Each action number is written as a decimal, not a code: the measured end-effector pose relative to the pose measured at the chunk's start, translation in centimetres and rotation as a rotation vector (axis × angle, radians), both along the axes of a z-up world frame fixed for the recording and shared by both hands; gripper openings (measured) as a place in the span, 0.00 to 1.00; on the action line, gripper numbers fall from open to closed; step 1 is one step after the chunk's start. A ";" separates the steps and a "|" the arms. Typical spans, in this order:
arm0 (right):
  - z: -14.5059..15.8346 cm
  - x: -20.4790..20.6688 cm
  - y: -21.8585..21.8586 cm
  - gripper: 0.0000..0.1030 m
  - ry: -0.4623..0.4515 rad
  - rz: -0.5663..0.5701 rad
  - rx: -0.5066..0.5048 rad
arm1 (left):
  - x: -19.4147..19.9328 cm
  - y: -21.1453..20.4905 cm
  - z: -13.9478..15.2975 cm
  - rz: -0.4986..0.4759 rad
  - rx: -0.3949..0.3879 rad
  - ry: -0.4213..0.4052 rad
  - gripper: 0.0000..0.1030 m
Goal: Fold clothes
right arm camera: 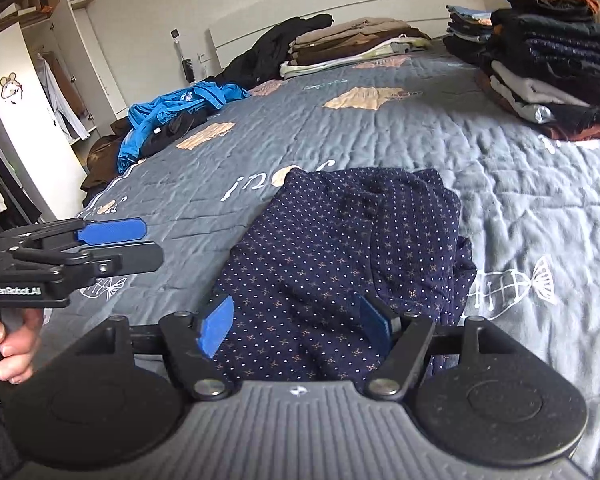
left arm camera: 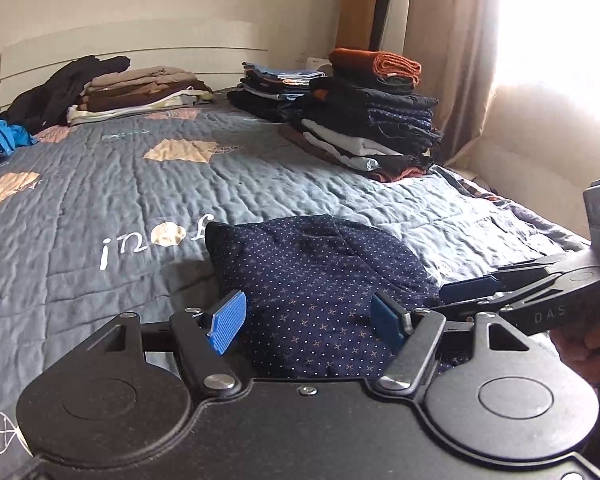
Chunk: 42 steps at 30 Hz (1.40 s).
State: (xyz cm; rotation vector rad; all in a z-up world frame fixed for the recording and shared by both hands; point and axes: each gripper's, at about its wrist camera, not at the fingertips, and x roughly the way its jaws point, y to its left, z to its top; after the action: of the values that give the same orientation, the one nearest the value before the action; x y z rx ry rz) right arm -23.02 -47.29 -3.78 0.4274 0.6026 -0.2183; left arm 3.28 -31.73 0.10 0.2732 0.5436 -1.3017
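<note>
A navy garment with small dots [left arm camera: 320, 276] [right arm camera: 340, 248] lies folded into a rough rectangle near the front of the grey quilted bed [left arm camera: 100, 184] [right arm camera: 520, 184]. My left gripper [left arm camera: 307, 320] hangs open over its near edge, the blue pads [left arm camera: 228, 322] wide apart with fabric below them, not pinched. In the right wrist view the left gripper [right arm camera: 140, 242] sits at the left, off the garment, with nothing in it. My right gripper [right arm camera: 296, 326] is also open over the garment's near end; from the left wrist view the right gripper [left arm camera: 460, 294] reaches in at the garment's right edge.
A tall stack of folded dark clothes [left arm camera: 372, 120] [right arm camera: 552, 60] stands at the bed's back right. A beige and brown folded stack [left arm camera: 140, 92] and a loose black heap [left arm camera: 60, 88] lie by the headboard. A blue garment [right arm camera: 172, 112] lies at the left edge. A wardrobe [right arm camera: 28, 92] stands beyond.
</note>
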 end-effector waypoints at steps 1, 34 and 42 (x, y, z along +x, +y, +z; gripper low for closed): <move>-0.2 0.1 -0.2 0.67 0.002 0.001 0.000 | 0.1 0.0 -0.3 0.001 0.005 -0.001 0.66; -4.5 7.7 -14.8 0.56 -0.034 -0.016 0.157 | 0.0 -1.2 -3.9 -0.020 0.007 0.037 0.69; -3.1 7.3 -16.4 0.09 -0.167 -0.078 0.276 | -0.2 -0.9 -3.7 -0.020 0.005 0.030 0.69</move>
State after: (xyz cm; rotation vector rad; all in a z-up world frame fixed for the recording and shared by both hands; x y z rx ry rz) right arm -15.77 -63.65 -6.89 0.7294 0.4531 -0.1717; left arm 3.09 -32.63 -3.58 0.2638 0.5712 -1.3263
